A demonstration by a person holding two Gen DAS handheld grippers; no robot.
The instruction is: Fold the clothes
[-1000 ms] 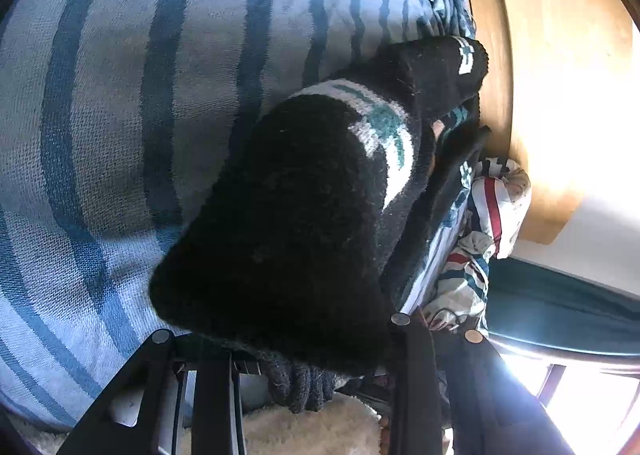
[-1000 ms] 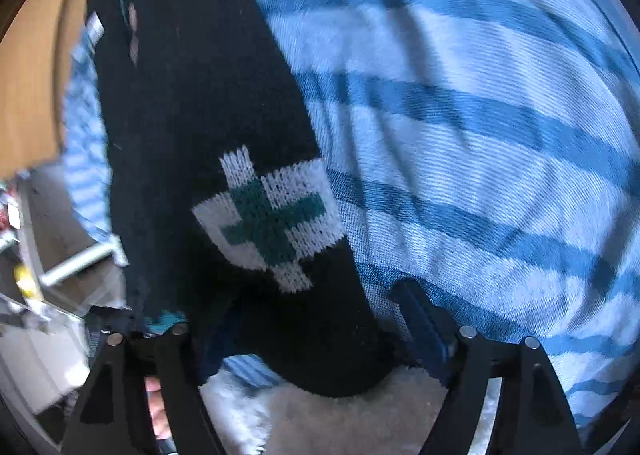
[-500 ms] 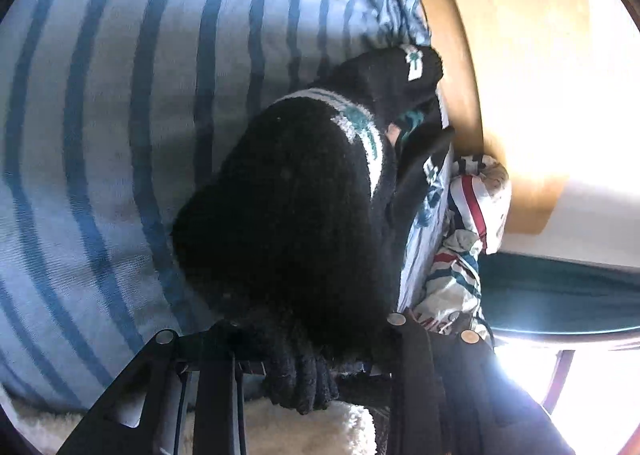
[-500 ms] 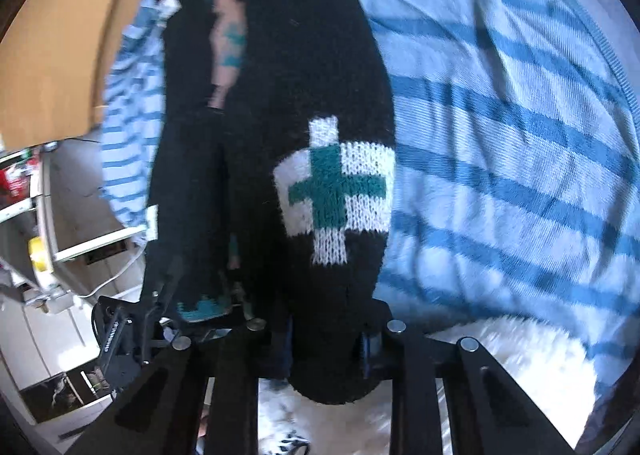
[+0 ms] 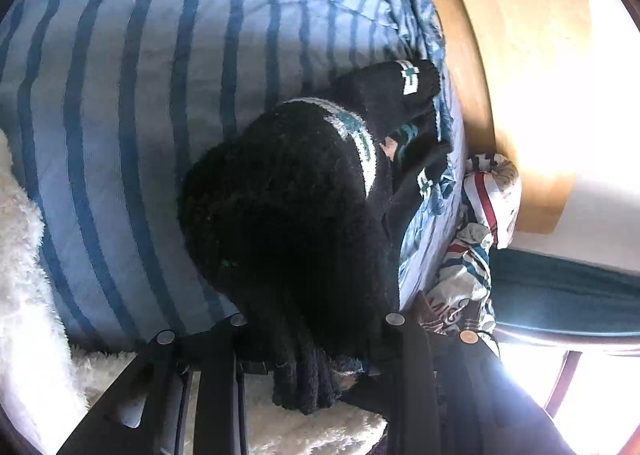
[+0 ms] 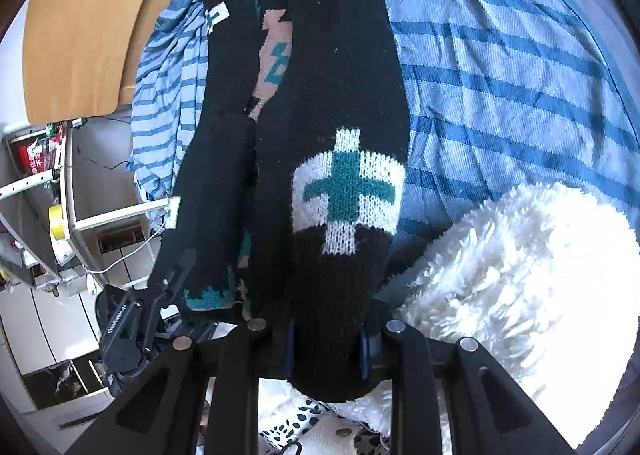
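Note:
A black knitted sweater (image 5: 288,215) with white and teal cross patches hangs lifted over the bed, its far end still resting on the striped sheet (image 5: 120,95). My left gripper (image 5: 312,339) is shut on a bunched black edge of it. In the right wrist view the sweater (image 6: 320,95) stretches away from me, and my right gripper (image 6: 326,339) is shut on its ribbed end just below a cross patch. The left gripper's body (image 6: 124,323) shows at lower left, by the teal-patterned hem.
A blue striped sheet (image 6: 500,55) covers the bed. A white fluffy blanket (image 6: 520,275) lies close under the grippers. A wooden headboard (image 5: 520,55) stands beyond the sweater. A red, white and blue cloth (image 5: 480,235) hangs at the bed's edge. Shelves (image 6: 48,195) stand beside the bed.
The right gripper, open around the sweater a second ago, has shut on it. Both grippers have risen with the sweater, and the white fluffy blanket has come into view below.

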